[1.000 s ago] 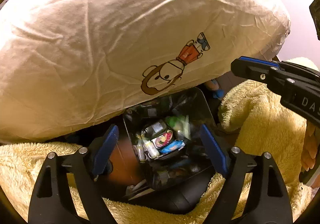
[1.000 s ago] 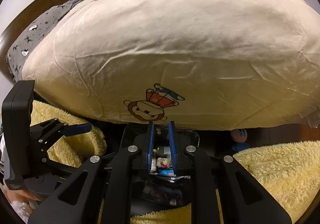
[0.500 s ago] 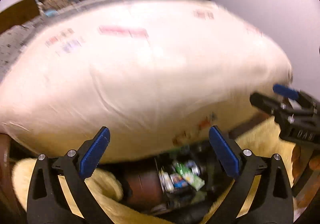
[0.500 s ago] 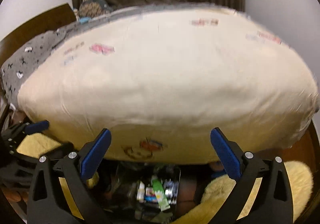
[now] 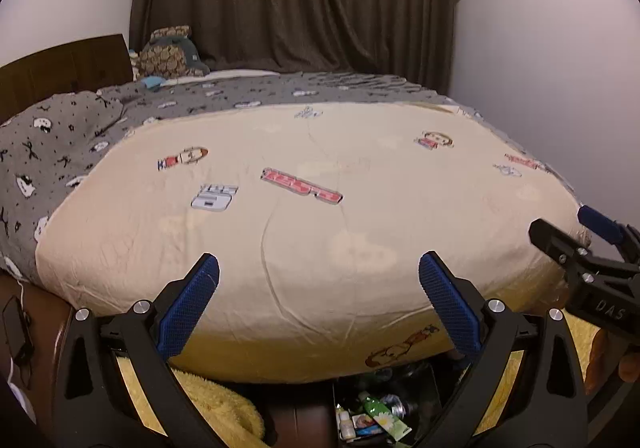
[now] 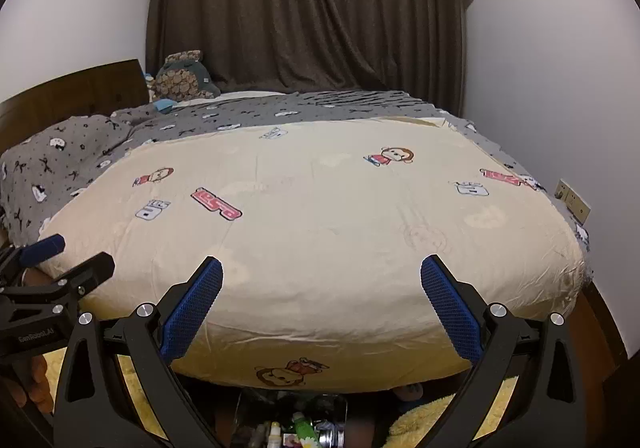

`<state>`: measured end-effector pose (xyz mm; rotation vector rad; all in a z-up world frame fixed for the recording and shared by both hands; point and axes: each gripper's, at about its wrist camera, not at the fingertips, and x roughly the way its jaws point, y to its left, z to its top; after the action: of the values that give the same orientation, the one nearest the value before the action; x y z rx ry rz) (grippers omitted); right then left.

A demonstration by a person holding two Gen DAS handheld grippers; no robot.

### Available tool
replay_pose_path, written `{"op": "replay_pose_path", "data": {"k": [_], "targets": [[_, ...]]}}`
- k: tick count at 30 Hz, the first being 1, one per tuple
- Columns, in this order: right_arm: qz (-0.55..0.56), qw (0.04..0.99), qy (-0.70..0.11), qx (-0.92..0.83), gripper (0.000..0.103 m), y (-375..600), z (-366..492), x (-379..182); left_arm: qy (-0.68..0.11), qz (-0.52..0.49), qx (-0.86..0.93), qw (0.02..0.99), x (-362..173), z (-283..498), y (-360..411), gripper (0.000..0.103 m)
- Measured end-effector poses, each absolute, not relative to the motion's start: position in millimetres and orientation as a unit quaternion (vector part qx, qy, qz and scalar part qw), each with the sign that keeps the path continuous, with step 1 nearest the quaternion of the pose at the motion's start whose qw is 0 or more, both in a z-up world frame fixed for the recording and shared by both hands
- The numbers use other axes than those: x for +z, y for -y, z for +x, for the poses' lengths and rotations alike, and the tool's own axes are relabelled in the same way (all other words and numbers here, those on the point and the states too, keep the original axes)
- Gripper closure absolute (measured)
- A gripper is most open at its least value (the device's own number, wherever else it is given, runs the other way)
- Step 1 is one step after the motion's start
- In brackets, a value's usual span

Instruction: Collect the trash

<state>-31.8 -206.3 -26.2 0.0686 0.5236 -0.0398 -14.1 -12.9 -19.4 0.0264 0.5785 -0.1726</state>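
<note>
I am looking over a cream quilt (image 5: 320, 232) printed with cartoon monkeys, a grey patterned blanket (image 5: 72, 136) and a dark curtain (image 5: 296, 0) behind it. The quilt's edge is overhanging the bin (image 5: 384, 408) of trash (image 5: 372, 418), low in both views, a yellow fleece (image 5: 224, 404) beside it. Left gripper (image 5: 318, 306) and right gripper (image 6: 322, 306) are both standing spread wide, nothing between the pads; the right one's jaws have just been opening. A second ago both were low over the bin; now the whole bed is showing. I am reading "DAS" on the right gripper's body and "GenRobot.AI" on the left's.
</note>
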Motion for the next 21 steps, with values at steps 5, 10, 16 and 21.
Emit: {"op": "replay_pose_path", "data": {"k": [5, 10, 16, 21], "targets": [[0.034, 0.968, -0.247, -0.028, 0.003, 206.9, -33.9, -17.3, -0.271, 0.004, -0.093, 0.958, -8.9, -16.8, 13.8, 0.008], [0.023, 0.971, -0.235, -0.048, 0.003, 205.1, -38.3, -14.1, -0.260, -0.004, -0.083, 0.962, -4.6, -19.6, 13.3, 0.008], [0.017, 0.971, -0.232, -0.052, 0.003, 201.2, -38.0, -14.8, -0.260, 0.010, -0.077, 0.963, -5.9, -20.9, 15.8, 0.008], [0.020, 0.971, -0.231, -0.051, 0.003, 200.4, -38.0, -14.9, -0.258, 0.020, -0.073, 0.963, -6.1, -21.1, 17.1, 0.008]]}}
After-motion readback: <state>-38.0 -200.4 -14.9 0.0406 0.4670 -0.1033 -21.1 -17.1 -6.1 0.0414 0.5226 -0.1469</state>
